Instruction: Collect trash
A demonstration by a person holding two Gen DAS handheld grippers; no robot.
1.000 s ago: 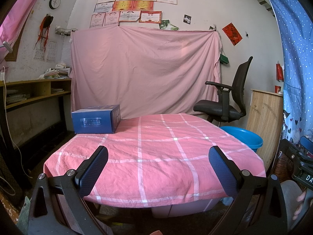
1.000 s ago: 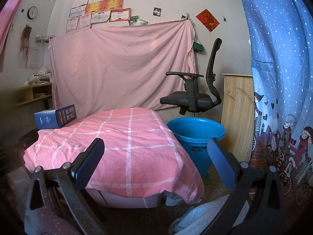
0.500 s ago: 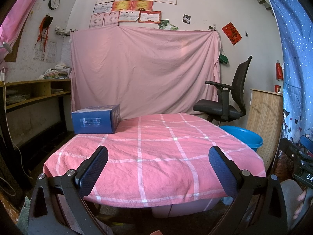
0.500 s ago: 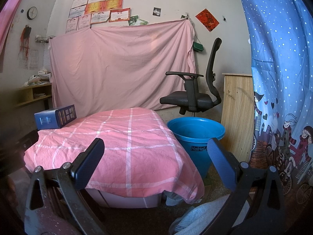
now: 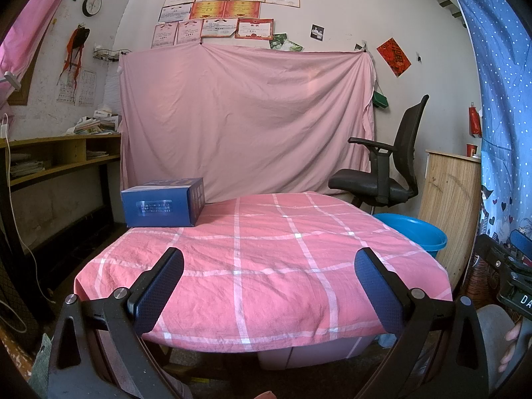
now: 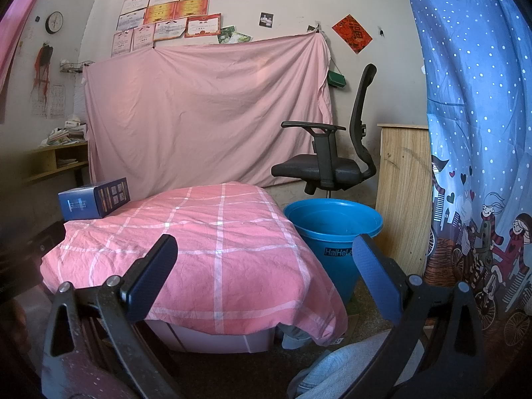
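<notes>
A blue cardboard box lies at the far left corner of a table covered with a pink checked cloth; it also shows in the right wrist view. A blue plastic bucket stands on the floor right of the table, its rim visible in the left wrist view. My left gripper is open and empty, in front of the table's near edge. My right gripper is open and empty, near the table's front right corner.
A black office chair stands behind the bucket. A wooden cabinet and a blue curtain are on the right. A pink sheet hangs on the back wall. A wooden shelf runs along the left.
</notes>
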